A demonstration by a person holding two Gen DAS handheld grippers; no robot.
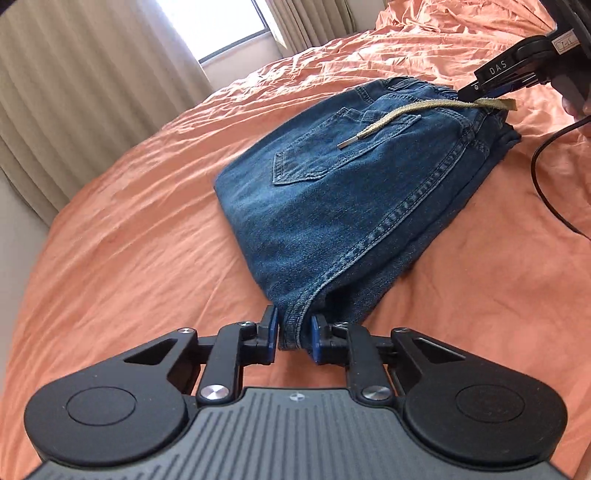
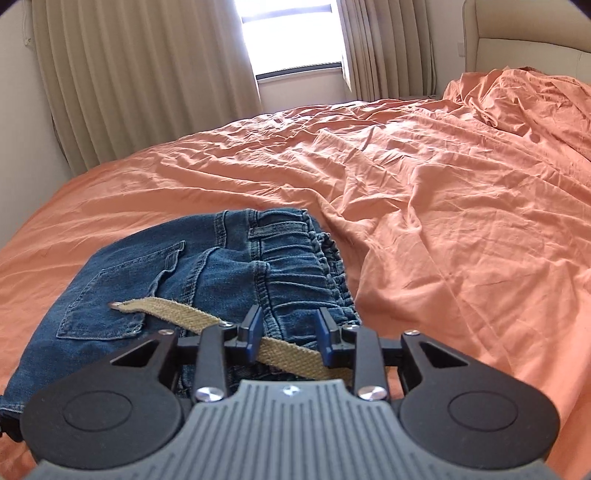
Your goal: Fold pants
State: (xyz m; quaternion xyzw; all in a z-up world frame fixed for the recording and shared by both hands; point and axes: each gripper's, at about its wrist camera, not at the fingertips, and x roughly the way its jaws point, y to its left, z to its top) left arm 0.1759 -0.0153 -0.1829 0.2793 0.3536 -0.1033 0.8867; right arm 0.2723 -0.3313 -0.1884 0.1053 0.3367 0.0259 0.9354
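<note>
1. Broadly, the bed (image 2: 424, 177) carried everything: a wide mattress under a rumpled orange sheet, running back toward beige curtains (image 2: 147, 74) and a bright window (image 2: 291, 33), with a pale headboard (image 2: 524, 44) at its far right corner.
2. Next in size, the jeans (image 1: 332, 206) lay folded into a compact, thick bundle on the bed's near portion, back pocket up and the elastic waistband (image 2: 295, 254) toward the right-hand gripper. By my reading the fold was nearly complete, with only tidying left.
3. Then the left gripper (image 1: 293, 334) sat low at the bundle's near end, its blue pads a little apart with the hem (image 1: 293, 328) of a leg standing between them. The pads seemed just beside the denim without pressing it, so this looked like a letting-go or a light steadying, though I could not tell which.
4. Opposite, the right gripper (image 2: 289, 338) hovered over the waistband end with its fingers spread wide and nothing pinched. It probably stood there to deal with the loose cord.
5. Smaller, the tan drawstring (image 2: 192, 317) trailed across the top of the denim, passing beneath that gripper's spread fingers.
6. Last, the drawstring's metal tip (image 1: 347, 143) rested on the denim beside the pocket; tucking it in would neaten the bundle.
</note>
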